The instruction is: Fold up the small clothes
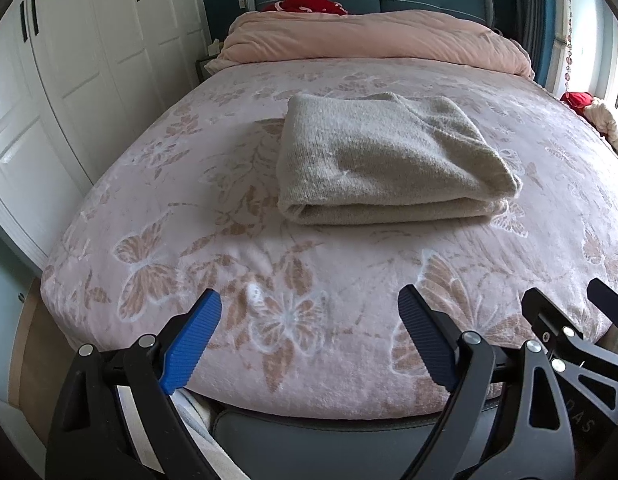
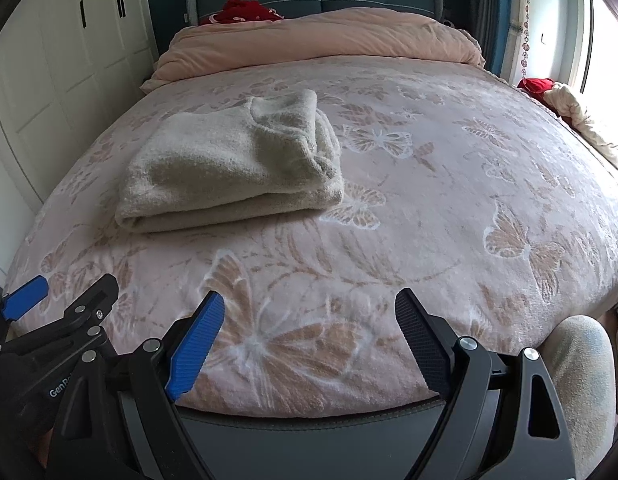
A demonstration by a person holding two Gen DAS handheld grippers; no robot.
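A beige knitted sweater (image 1: 389,160) lies folded into a thick rectangle on the pink butterfly-patterned bedspread (image 1: 269,264); it also shows in the right wrist view (image 2: 229,172), left of centre. My left gripper (image 1: 309,300) is open and empty above the bed's near edge, well short of the sweater. My right gripper (image 2: 309,304) is open and empty, also at the near edge, to the right of the sweater. The right gripper's frame (image 1: 569,332) shows at the lower right of the left wrist view; the left gripper's (image 2: 61,320) shows at the lower left of the right wrist view.
A rolled pink duvet (image 1: 369,40) lies across the head of the bed, with red cloth (image 1: 313,2) behind it. White wardrobe doors (image 1: 69,80) line the left side. Crumpled cloth (image 2: 577,116) lies at the right edge by a bright window.
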